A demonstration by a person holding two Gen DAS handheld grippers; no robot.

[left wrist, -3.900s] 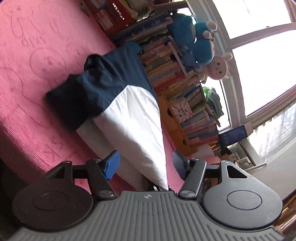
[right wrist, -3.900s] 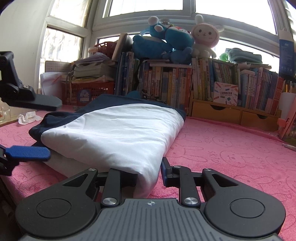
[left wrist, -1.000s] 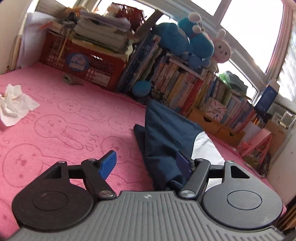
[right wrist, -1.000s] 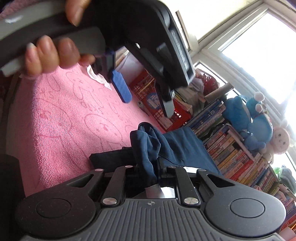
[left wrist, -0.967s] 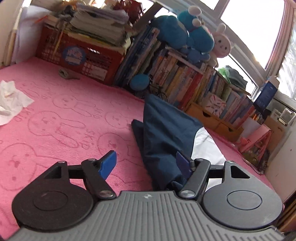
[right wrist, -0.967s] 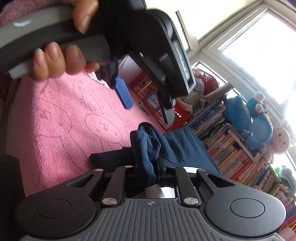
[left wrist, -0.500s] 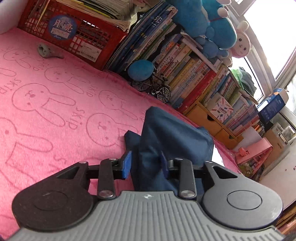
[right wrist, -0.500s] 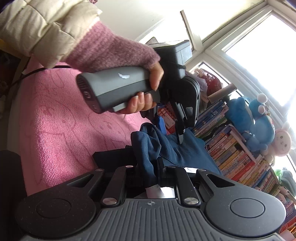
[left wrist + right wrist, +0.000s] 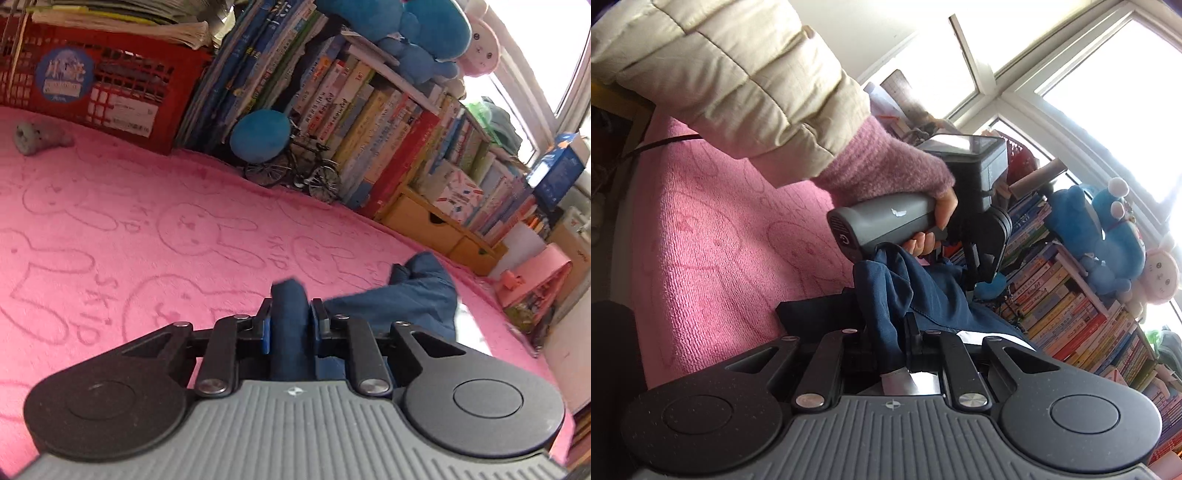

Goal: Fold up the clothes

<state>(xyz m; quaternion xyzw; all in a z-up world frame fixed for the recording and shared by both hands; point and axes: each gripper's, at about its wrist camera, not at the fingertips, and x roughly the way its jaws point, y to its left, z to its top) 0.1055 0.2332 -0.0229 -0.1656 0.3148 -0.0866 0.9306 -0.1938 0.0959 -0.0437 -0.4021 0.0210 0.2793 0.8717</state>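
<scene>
Both grippers had hold of the navy garment (image 9: 406, 299) lying on the pink blanket (image 9: 110, 229): the right gripper (image 9: 890, 341) pinched a bunched fold, while the left gripper (image 9: 290, 325) was closing its jaws on another fold between them. This looked like the grasping step; next, seemingly, lifting and spreading the cloth, well short of the bookshelf (image 9: 388, 122).

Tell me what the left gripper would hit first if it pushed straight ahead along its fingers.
Probably the pink blanket. The left gripper is closing on a fold of the navy garment and points downward, with only bare blanket ahead. The toy bicycle and books lie farther back; depth is uncertain.
</scene>
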